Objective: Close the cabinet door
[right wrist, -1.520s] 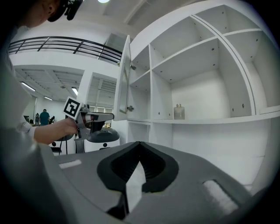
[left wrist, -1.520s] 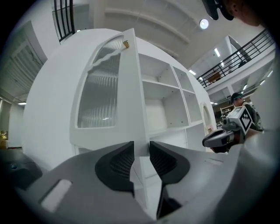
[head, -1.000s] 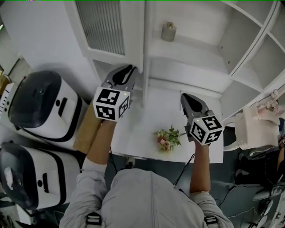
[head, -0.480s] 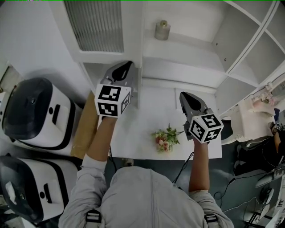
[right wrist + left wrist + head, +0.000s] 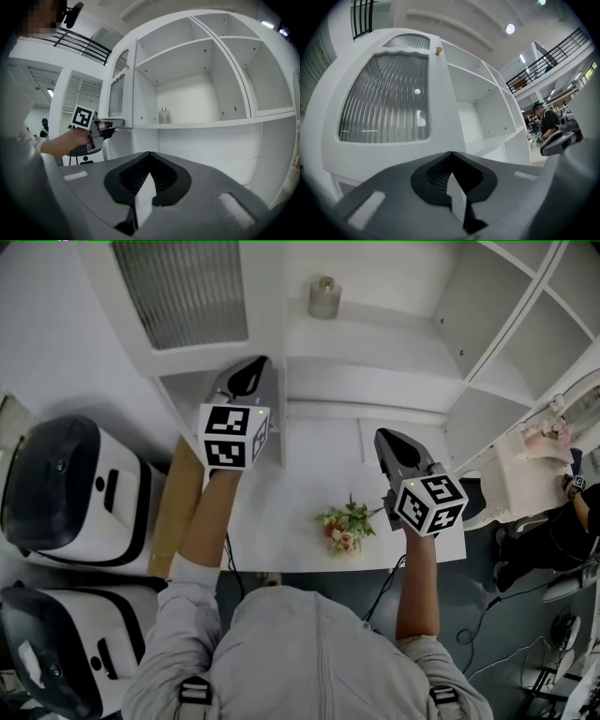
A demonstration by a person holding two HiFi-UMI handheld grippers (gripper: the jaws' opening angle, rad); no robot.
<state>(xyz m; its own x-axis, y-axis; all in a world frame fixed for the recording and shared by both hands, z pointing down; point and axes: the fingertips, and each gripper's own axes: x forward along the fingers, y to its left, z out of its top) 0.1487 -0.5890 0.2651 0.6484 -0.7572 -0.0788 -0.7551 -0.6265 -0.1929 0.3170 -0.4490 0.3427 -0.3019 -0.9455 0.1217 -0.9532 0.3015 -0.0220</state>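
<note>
The cabinet door (image 5: 187, 296) stood open, left of the shelves (image 5: 375, 338).
The jaws of the left gripper (image 5: 253, 369) had just closed, empty, at its lower edge; the right gripper (image 5: 384, 439) held its jaws together above the worktop (image 5: 300, 479).

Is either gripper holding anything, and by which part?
Nothing is held. The left gripper, jaws just closed, sits empty at the lower edge of the cabinet door; the right gripper is shut and empty too.
</note>
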